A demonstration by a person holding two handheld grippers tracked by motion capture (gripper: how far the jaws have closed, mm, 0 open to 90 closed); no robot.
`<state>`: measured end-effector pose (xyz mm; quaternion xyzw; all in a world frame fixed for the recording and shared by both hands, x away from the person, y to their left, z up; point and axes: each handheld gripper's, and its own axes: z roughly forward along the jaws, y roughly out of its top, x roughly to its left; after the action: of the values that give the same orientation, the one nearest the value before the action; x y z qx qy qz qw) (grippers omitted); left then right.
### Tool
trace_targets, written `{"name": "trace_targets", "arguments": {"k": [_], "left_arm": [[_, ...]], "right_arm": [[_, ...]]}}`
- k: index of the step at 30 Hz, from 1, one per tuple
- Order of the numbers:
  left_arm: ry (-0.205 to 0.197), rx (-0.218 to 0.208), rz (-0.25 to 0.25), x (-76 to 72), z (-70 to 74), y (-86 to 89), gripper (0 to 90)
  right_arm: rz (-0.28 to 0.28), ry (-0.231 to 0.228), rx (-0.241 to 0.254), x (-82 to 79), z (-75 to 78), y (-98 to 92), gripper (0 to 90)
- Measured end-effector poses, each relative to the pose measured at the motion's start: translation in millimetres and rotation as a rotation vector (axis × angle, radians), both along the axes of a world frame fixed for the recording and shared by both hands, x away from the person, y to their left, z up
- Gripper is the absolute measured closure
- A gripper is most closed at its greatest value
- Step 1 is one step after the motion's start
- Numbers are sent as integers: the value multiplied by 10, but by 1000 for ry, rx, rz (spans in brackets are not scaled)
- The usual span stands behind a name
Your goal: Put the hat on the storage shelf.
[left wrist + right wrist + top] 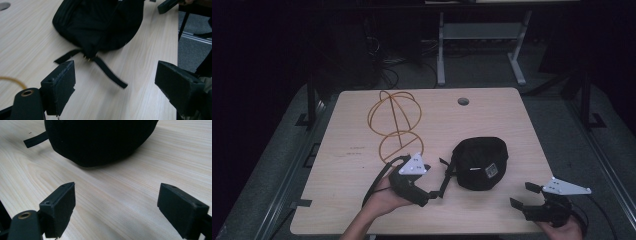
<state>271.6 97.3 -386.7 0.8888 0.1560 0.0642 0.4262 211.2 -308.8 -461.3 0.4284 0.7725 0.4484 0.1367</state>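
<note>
cap: i see a black cap (480, 162) lying on the table (362, 150), a bit right of the middle of the high view. it is soft and round, with a small tag on its side.
strap: two thin black straps (110, 73) stick out from the cap's left side and lie flat on the wood. in the left gripper view they sit in the middle, just ahead of my jaws.
left gripper: my left gripper (439, 187) is in the lower middle of the high view, just left of the cap. its jaws are wide apart and hold nothing. the tips are very close to the strap, but i cannot tell if they touch it.
right gripper: my right gripper (522, 196) is in the lower right corner of the high view, near the table edge. its jaws are wide apart too, with nothing in them. it is apart from the cap, with bare wood between.
in the way: nothing lies between my grippers and the cap.
other things: a yellow cord (394, 125) lies in loops in the upper left part of the table, well apart from the cap. a small round hole (463, 101) is near the far edge of the table.
</note>
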Motion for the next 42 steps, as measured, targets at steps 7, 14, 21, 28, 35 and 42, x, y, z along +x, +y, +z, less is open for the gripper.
{"name": "trace_targets", "arguments": {"k": [7, 14, 21, 28, 35, 42], "left_arm": [[2, 15, -45, 90, 109, -299, 170], [4, 27, -75, 160, 183, -562, 177], [25, 41, -128, 221, 214, -786, 211], [29, 71, -154, 288, 207, -968, 257], [48, 85, -171, 350, 190, -1113, 308], [57, 107, -189, 361, 147, -1214, 367]], "right_arm": [[12, -6, 2, 0, -5, 3, 146], [7, -11, 12, -6, 4, -11, 146], [13, -17, 17, -6, 13, -12, 146], [18, -23, 14, -9, 19, -3, 146], [19, -26, 13, -6, 11, -5, 146], [19, -30, 4, 7, 7, 9, 146]]}}
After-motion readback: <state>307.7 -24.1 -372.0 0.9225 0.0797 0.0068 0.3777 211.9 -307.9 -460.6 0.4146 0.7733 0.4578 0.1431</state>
